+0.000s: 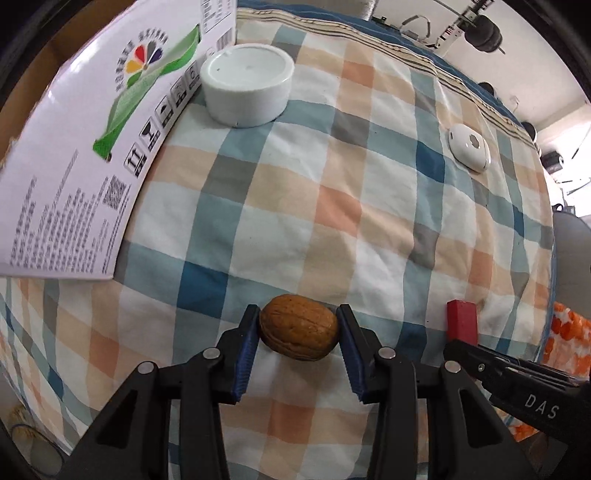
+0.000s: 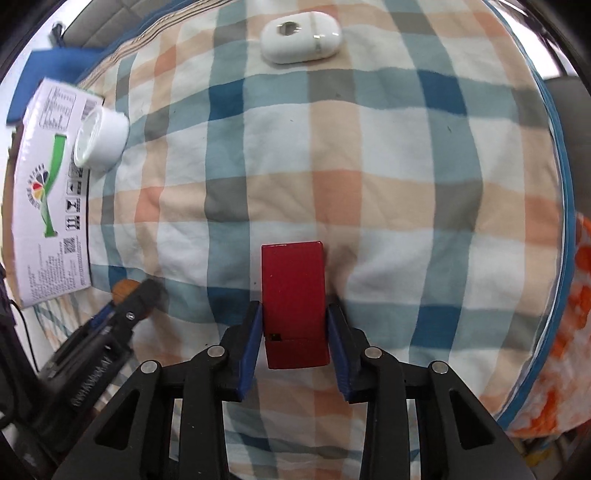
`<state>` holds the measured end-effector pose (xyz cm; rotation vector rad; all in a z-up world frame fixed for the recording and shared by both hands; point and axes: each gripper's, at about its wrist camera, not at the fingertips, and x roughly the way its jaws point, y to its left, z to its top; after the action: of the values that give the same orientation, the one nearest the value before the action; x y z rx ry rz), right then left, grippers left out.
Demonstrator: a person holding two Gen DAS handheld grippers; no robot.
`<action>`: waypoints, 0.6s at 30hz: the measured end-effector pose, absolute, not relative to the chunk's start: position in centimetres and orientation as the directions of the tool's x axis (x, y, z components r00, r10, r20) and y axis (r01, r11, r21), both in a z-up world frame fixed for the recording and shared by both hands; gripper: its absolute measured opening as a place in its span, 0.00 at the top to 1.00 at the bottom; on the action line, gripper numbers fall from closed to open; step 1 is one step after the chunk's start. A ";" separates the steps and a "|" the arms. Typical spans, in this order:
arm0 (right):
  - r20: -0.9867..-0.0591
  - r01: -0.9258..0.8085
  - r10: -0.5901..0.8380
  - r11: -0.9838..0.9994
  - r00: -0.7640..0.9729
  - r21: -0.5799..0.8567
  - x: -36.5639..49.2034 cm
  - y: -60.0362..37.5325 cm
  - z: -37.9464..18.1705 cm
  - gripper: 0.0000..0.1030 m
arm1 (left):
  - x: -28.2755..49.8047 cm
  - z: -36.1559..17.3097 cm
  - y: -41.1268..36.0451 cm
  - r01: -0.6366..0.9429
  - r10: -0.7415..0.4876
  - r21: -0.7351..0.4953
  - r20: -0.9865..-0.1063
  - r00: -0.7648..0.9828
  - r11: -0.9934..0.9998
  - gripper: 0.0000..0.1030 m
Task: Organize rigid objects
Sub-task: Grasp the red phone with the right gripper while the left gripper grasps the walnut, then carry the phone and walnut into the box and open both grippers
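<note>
The left gripper (image 1: 299, 325) is seen clenched on a walnut (image 1: 298, 326), which is pinched at both ends between the blue pads (image 1: 246, 354). The walnut is held near the camera, over the near part of the checked cloth (image 1: 332, 206); whether it touches the cloth cannot be told.

The right gripper (image 2: 294, 317) is seen clenched on a red block (image 2: 294, 299). The block is grasped at its lower sides by the blue pads (image 2: 250, 347) and stands upright between them, its long face turned to the camera. In the left wrist view the same block (image 1: 461, 321) is seen at the right, just beside the left gripper's load, with the black body of the right tool below it.

A white round lid (image 1: 246, 84) is recorded at the far left of the cloth, touching or just beside the edge of a printed cardboard box (image 1: 85, 155). In the right wrist view the lid (image 2: 100, 140) is seen on its side-like angle against the box (image 2: 48, 206), at the far left.

A white oval case (image 2: 300, 36) is noted at the far edge of the cloth, well apart from the lid and from both grippers. In the left wrist view it (image 1: 469, 147) lies at the far right.

An orange patterned fabric (image 2: 569, 332) is seen beyond the cloth's right edge.
</note>
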<state>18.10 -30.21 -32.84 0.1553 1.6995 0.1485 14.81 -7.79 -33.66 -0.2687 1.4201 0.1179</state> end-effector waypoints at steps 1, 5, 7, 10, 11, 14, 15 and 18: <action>-0.971 0.037 0.192 0.981 -0.141 0.189 17.2 -31.7 -32.7 0.64 | 15.0 -33.5 -8.1 -0.219 -0.062 -0.097 -0.985 0.160 0.971 0.62; -0.965 0.095 0.200 0.978 -0.168 0.186 16.6 -33.2 -35.2 0.65 | 16.1 -32.6 -8.9 -0.163 -0.064 -0.095 -0.981 0.183 0.982 0.62; -0.965 0.107 0.206 0.976 -0.162 0.191 16.4 -33.3 -35.1 0.65 | 16.5 -31.7 -9.1 -0.139 -0.063 -0.093 -0.977 0.206 0.986 0.62; -0.966 0.111 0.219 0.973 -0.136 0.205 16.3 -33.3 -34.0 0.65 | 16.8 -30.2 -9.2 -0.122 -0.103 -0.134 -0.966 0.235 0.983 0.62; -0.968 0.110 0.221 0.972 -0.121 0.208 17.1 -34.2 -32.8 0.65 | 16.9 -29.4 -9.1 -0.117 -0.112 -0.145 -0.962 0.250 0.983 0.62; -0.971 0.102 0.227 0.970 -0.077 0.219 17.5 -34.2 -30.3 0.65 | 17.6 -26.4 -8.4 -0.090 -0.127 -0.162 -0.941 0.314 0.983 0.62; -0.970 0.100 0.234 0.969 -0.063 0.227 17.6 -34.2 -29.5 0.65 | 17.6 -25.2 -8.7 -0.077 -0.124 -0.158 -0.935 0.333 0.984 0.62; -0.967 0.080 0.253 0.965 -0.011 0.251 18.2 -33.6 -25.9 0.65 | 18.1 -22.1 -7.5 -0.049 -0.136 -0.168 -0.913 0.385 0.985 0.62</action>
<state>18.18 -33.58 -25.87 0.2622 1.5816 0.1392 18.13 -7.54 -22.09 -0.1777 1.1760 -0.0561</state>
